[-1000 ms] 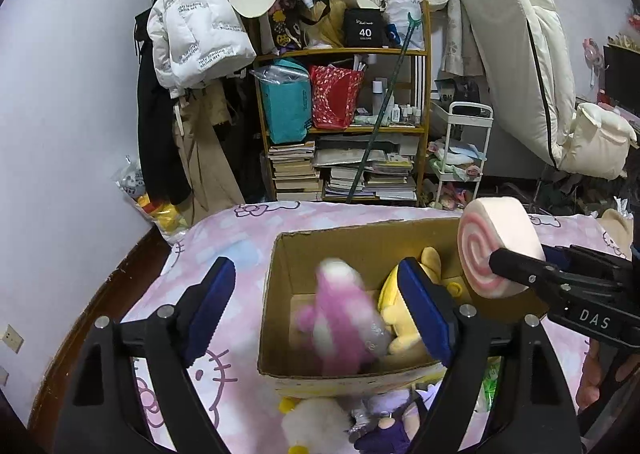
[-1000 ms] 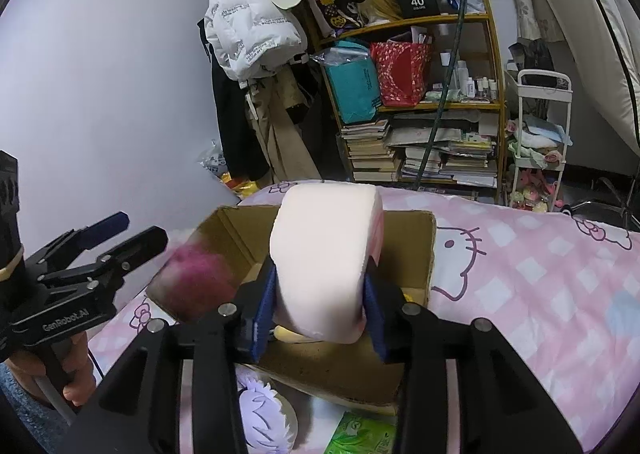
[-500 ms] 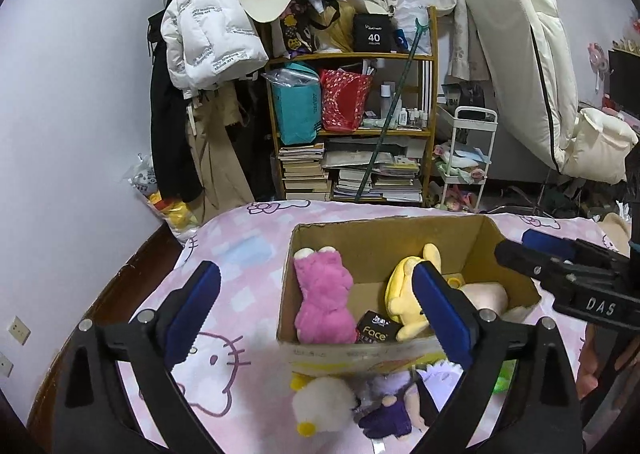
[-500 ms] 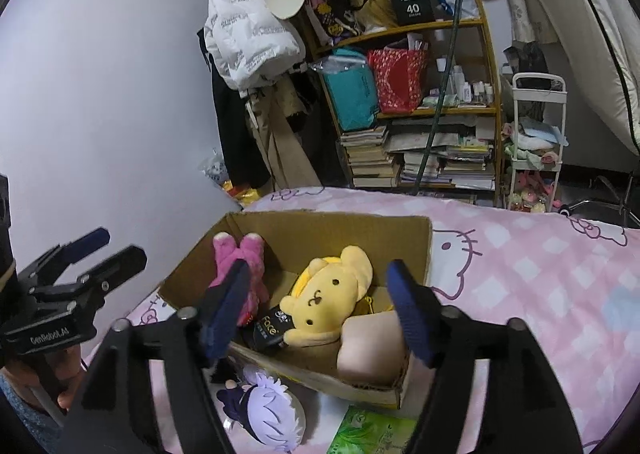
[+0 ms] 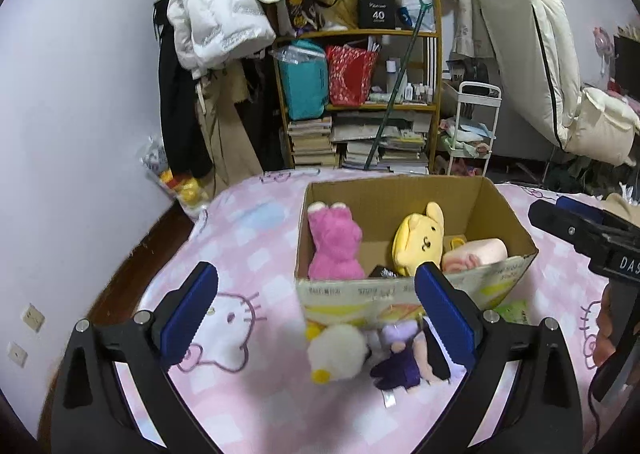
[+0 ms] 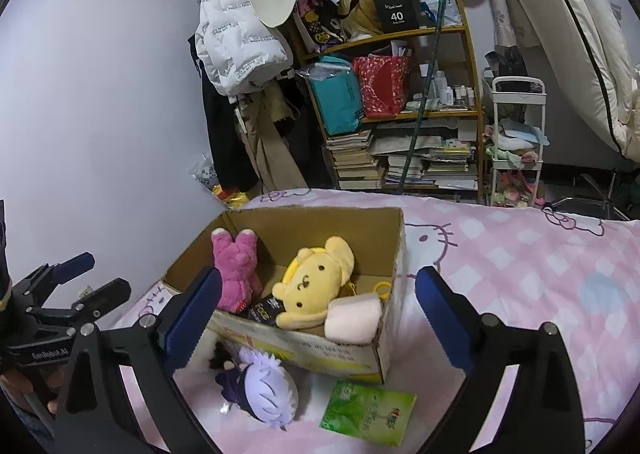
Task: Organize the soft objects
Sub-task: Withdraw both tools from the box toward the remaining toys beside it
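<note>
Pink swirl cushion (image 6: 352,318) now in box (image 6: 394,254) — right tool (image 6: 318,290) opening, empty, drawn back

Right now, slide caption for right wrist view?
Right gripper opening, empty, over cardboard box holding pink roll cushion.

The cardboard box (image 6: 384,342) is plain matt brown inside, with glossy print on its outer face. In it lie a fuzzy pink plush (image 6: 236,270), a soft yellow plush dog (image 6: 312,286) and a smooth, foam-like pink roll (image 6: 352,318). The bedspread (image 6: 520,274) is matt woven cloth; the green packet (image 6: 368,412) looks like shiny plastic
</note>
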Tool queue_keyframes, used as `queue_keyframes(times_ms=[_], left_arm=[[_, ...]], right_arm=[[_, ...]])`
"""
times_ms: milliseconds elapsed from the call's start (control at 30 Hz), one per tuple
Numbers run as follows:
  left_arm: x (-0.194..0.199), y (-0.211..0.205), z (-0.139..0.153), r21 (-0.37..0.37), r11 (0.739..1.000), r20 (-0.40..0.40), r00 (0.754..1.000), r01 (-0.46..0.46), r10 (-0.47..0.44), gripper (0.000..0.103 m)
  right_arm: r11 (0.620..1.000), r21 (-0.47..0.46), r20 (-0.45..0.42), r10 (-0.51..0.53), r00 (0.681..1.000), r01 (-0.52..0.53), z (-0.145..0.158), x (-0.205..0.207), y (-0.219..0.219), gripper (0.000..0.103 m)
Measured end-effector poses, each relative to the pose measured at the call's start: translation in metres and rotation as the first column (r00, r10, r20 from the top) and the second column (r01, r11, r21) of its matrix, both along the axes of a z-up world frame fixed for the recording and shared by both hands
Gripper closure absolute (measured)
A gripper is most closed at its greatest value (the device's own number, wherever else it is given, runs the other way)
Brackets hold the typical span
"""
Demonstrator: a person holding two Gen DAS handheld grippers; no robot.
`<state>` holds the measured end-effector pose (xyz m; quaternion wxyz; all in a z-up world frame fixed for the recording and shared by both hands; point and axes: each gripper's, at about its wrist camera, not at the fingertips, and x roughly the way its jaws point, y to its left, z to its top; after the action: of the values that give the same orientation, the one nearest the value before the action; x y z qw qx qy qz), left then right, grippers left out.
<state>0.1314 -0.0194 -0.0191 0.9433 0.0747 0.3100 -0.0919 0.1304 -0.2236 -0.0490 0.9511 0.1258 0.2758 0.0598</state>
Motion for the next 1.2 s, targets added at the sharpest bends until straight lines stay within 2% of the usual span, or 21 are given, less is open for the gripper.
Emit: queue_keyframes(times_ms=[600,900,1200], left_arm=[[0.020,0.000,-0.032,0.055,0.998,-0.099,0.995,-0.016,0.021,0.005],[0.032,-0.003,-0.046,0.076,0.997,-0.129,0.991,-0.022,0.032,0.005],[0.044,-0.005,-0.067,0.098,0.995,-0.203,0.979,-0.012,0.032,0.005]], right_arm=[[1.000,0.002,-0.089,-0.018,0.996,0.019,-0.027,-0.003,-0.001,0.002],[1.000,-0.005,-0.164,-0.021,0.986,0.020,-0.048,0.004,0.003,0.002],[1.000,-0.002,-0.242,-0.027,0.970,0.028,-0.069,0.013,0.001,0.002]])
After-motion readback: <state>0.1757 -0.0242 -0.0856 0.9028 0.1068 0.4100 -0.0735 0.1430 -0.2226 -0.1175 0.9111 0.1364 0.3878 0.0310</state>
